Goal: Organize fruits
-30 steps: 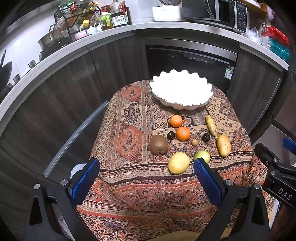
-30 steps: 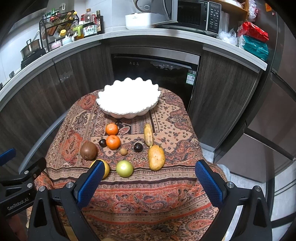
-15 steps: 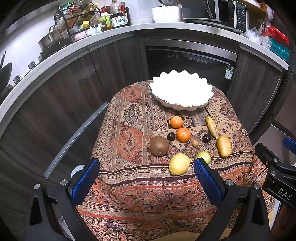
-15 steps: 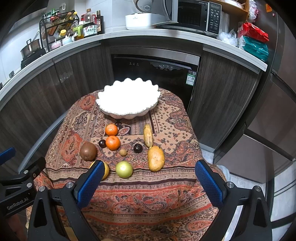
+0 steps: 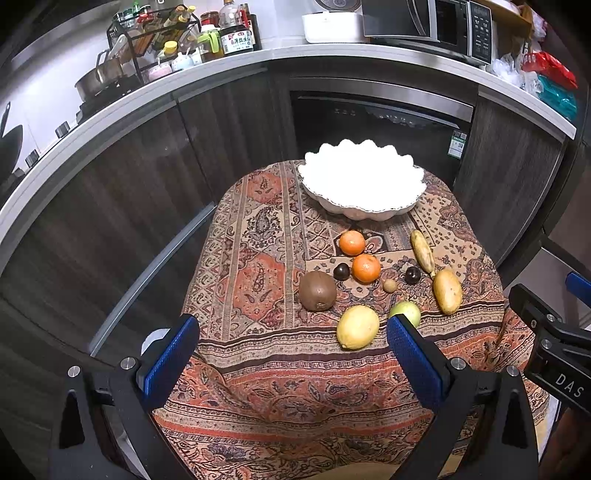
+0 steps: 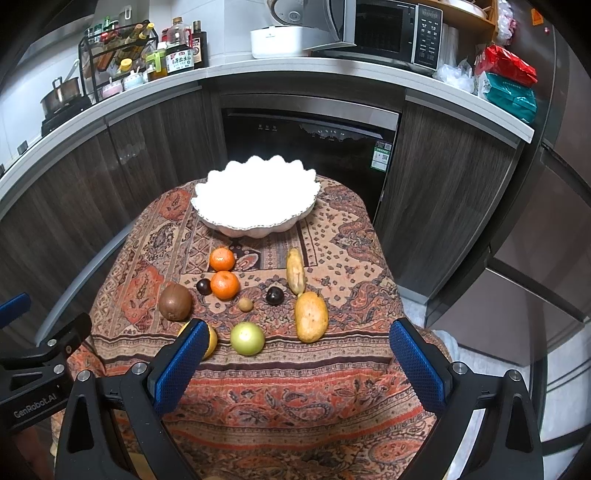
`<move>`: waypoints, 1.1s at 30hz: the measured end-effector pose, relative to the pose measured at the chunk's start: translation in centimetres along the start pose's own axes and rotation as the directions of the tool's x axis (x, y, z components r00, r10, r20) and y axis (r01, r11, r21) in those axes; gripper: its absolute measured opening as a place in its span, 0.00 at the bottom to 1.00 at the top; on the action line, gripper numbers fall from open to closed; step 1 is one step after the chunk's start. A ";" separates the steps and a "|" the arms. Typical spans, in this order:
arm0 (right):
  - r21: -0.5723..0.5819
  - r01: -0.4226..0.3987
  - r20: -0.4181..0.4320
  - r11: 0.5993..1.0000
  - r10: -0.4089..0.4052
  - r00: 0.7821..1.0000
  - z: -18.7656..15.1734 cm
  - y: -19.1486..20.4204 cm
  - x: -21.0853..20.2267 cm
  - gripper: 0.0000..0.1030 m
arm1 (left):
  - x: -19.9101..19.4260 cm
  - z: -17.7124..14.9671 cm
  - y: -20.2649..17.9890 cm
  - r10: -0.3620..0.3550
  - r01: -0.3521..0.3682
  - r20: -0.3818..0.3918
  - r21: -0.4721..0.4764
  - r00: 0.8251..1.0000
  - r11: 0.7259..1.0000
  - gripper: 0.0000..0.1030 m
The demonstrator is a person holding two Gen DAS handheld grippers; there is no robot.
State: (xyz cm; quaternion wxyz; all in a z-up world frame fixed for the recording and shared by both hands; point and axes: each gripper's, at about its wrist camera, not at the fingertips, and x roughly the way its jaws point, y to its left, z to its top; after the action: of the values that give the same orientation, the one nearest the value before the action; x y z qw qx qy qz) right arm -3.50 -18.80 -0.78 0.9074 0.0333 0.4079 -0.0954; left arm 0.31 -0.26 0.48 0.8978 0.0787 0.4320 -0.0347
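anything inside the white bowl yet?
No fruit shows in the white scalloped bowl; all the fruit lies on the patterned cloth in front of it. The interior is overexposed and its near wall hides the bottom, so something small and flat there cannot be excluded.

Small table covered by a patterned cloth (image 6: 332,236), bearing a white scalloped bowl (image 6: 255,221) at the far end and loose fruit (image 6: 225,284) nearer the front.

A patterned cloth (image 6: 258,373) fills the lower centre of the frame. Behind it, a black built-in appliance (image 6: 310,147) sits between dark wood cabinets (image 6: 443,177). Along the top, a microwave (image 6: 384,33), white cooker (image 6: 284,37), bottle rack (image 6: 122,48) and a pot (image 6: 61,96) at upper left.
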 end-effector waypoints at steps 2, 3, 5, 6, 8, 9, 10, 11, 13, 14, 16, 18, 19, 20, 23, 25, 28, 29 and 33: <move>0.000 0.000 0.000 1.000 0.000 1.000 0.0 0.1 -0.1 0.96 | 0.0 0.0 0.0 -0.001 0.001 0.000 0.000 1.000 1.000 1.00; 0.000 0.000 -0.001 1.000 0.000 1.000 0.0 0.0 0.0 0.96 | 0.1 0.0 0.0 -0.001 0.001 -0.001 0.001 1.000 1.000 1.00; 0.000 0.000 -0.001 1.000 0.000 1.000 0.0 0.0 0.0 0.96 | 0.2 0.0 0.0 -0.001 0.001 -0.002 0.002 1.000 1.000 1.00; 0.001 0.000 -0.001 1.000 0.000 1.000 0.0 0.0 0.0 0.96 | 0.2 0.0 0.0 -0.001 0.001 -0.001 0.002 1.000 1.000 1.00; 0.001 0.000 -0.001 1.000 0.000 1.000 0.0 0.0 0.0 0.96 | 0.2 -0.1 -0.1 -0.001 0.001 -0.001 0.002 1.000 1.000 1.00; 0.000 0.000 0.000 1.000 0.000 1.000 0.0 0.0 0.0 0.96 | 0.2 0.0 -0.1 0.000 0.000 -0.001 0.002 1.000 1.000 1.00; 0.000 0.000 0.000 1.000 0.000 1.000 0.1 0.0 0.0 0.96 | 0.2 -0.1 -0.1 0.000 0.000 -0.001 0.001 1.000 1.000 1.00; 0.000 0.001 0.001 1.000 -0.001 1.000 0.1 0.0 0.0 0.96 | 0.2 0.0 0.0 0.000 0.000 -0.001 0.001 1.000 1.000 1.00; 0.000 0.001 0.000 1.000 -0.001 1.000 0.1 0.0 -0.1 0.96 | 0.3 -0.1 0.0 -0.001 0.001 -0.003 0.001 1.000 1.000 1.00; 0.000 0.001 -0.001 1.000 -0.001 1.000 0.2 0.0 0.0 0.96 | 0.3 -0.1 0.0 -0.002 0.002 -0.004 0.001 1.000 1.000 1.00; 0.001 0.001 0.000 1.000 -0.001 1.000 0.0 0.0 -0.1 0.96 | 0.4 -0.1 0.0 -0.002 0.002 -0.004 0.001 1.000 1.000 1.00; 0.000 0.002 0.000 1.000 -0.002 1.000 0.1 0.0 0.0 0.96 | 0.4 -0.2 0.0 -0.001 0.001 -0.004 0.001 1.000 1.000 1.00; 0.000 0.003 0.000 1.000 -0.003 1.000 0.1 0.0 0.0 0.96 | 0.4 -0.2 0.0 -0.002 0.002 -0.004 0.001 1.000 1.000 1.00; 0.000 0.003 0.000 1.000 -0.003 1.000 0.1 0.0 0.0 0.96 | 0.4 -0.3 0.0 -0.001 0.001 -0.004 0.002 1.000 1.000 1.00; 0.002 0.003 0.002 1.000 -0.003 1.000 0.0 0.0 0.0 0.96 | 0.5 -0.3 0.0 -0.001 0.001 -0.004 0.001 1.000 1.000 1.00; 0.000 0.003 0.003 1.000 -0.003 1.000 -0.1 0.0 0.2 0.96 | 0.5 -0.4 0.0 0.008 -0.008 0.003 0.004 1.000 1.000 1.00; -0.002 0.003 0.002 1.000 -0.003 1.000 -0.2 0.0 0.7 0.96 | 0.8 -0.7 -0.1 0.016 -0.017 0.020 0.012 1.000 1.000 1.00; -0.002 0.002 0.002 1.000 -0.002 1.000 -0.3 0.0 0.8 0.96 | 1.0 -0.7 -0.2 0.015 -0.016 0.017 0.012 1.000 1.000 1.00; -0.010 0.007 -0.005 1.000 -0.007 1.000 -0.3 0.1 1.6 0.96 | 2.3 -1.0 -0.5 0.009 -0.009 -0.007 0.017 1.000 1.000 1.00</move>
State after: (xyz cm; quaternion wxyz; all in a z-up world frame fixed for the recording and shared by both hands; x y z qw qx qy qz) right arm -2.69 -18.91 -2.13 0.9063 0.0274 0.4107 -0.0964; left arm 0.92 -0.56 -1.95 0.8956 0.0884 0.4346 -0.0342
